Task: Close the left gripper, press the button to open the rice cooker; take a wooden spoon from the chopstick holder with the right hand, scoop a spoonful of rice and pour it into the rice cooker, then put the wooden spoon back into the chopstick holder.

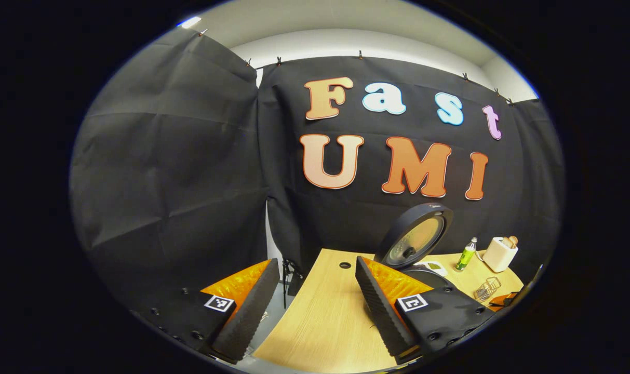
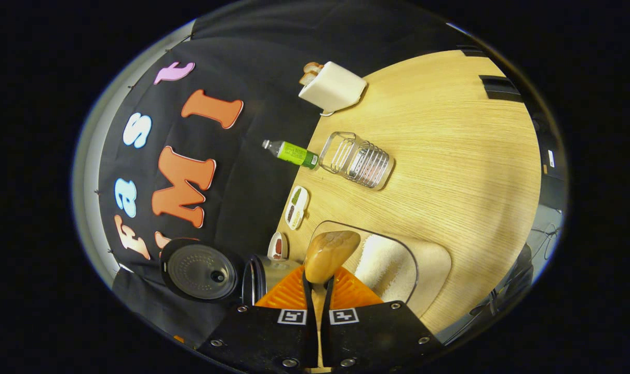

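The right tongs [image 2: 317,291] clamped the pale wooden spoon [image 2: 329,254]; left tongs [image 1: 315,306] gaped empty. Best dip shallowly into the white rice [image 2: 385,267], bowl level.

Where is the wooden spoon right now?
In the right gripper view, the wooden spoon is clamped in the right gripper, its bowl over the rice container.

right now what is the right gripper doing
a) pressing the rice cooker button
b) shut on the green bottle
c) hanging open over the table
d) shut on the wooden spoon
d: in the right gripper view the right gripper has its jaws closed on the handle of the wooden spoon, whose bowl sticks out ahead over the rice container.
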`<state>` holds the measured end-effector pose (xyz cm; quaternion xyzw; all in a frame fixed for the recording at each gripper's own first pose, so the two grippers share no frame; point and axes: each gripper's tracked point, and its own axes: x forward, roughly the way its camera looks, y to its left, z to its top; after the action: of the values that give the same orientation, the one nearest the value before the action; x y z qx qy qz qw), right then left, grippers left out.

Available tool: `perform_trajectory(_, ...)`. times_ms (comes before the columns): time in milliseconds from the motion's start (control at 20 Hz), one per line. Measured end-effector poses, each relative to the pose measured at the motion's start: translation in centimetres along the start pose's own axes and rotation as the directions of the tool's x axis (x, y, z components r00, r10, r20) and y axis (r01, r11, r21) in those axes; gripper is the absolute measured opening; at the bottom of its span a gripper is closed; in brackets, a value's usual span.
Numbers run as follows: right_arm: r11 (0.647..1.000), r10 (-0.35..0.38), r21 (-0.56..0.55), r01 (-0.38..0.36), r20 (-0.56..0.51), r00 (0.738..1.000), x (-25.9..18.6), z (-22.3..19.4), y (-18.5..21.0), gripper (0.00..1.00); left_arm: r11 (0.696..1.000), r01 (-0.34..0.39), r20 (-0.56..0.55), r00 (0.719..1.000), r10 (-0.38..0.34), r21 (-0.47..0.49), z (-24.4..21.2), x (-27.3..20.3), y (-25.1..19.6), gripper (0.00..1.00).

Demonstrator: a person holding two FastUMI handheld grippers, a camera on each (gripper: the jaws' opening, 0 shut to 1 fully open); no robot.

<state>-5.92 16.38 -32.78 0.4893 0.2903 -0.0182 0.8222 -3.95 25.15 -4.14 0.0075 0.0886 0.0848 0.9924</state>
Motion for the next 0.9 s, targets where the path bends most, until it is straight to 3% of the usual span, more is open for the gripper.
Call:
perform_trajectory(450, 0.996, 0.035, 0.077, -0.038, 0.035, 0.999, -3.6, 3.6, 3.5, 0.02, 1.0, 0.018, 0.02, 1.0, -0.018, 0.006, 0.4, 0.4, -2.0, 0.98)
perform_trajectory(900, 0.993, 0.104, 0.052, -0.108, 0.079, 0.991, -5.1, 7.5, 12.0, 0.02, 0.998, 0.034, 0.024, 0.999, -0.033, -0.054, 0.2, 0.6, -2.7, 0.97)
